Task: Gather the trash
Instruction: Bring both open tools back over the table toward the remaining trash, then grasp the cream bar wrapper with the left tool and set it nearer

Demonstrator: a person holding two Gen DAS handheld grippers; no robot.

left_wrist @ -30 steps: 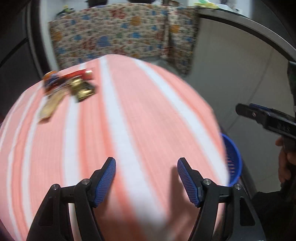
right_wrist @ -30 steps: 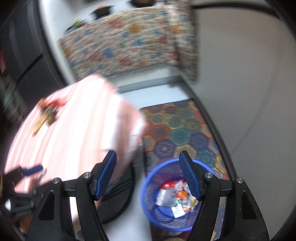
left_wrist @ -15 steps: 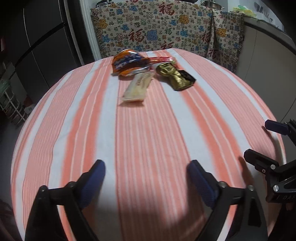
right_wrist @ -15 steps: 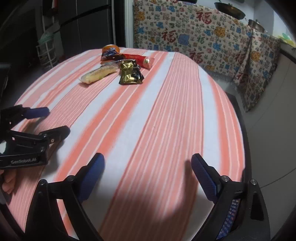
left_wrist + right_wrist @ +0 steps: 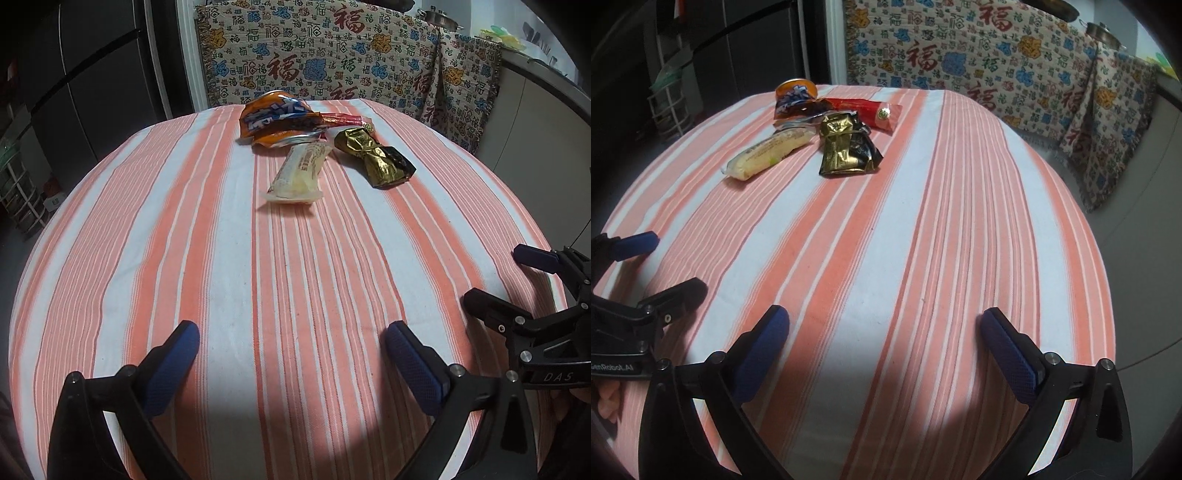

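Left wrist view: both grippers' jaws, just opened wide and empty, face wrappers [image 5: 295,173] at twelve o'clock on the worktop [image 5: 221,277], awaiting a reach.

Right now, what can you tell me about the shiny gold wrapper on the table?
The gold wrapper is crinkled foil with a black printed end, pinched in the middle like a bow. It lies flat on the striped tablecloth at the far side, right of the pale yellow packet, in front of the red packet. Nothing holds it.
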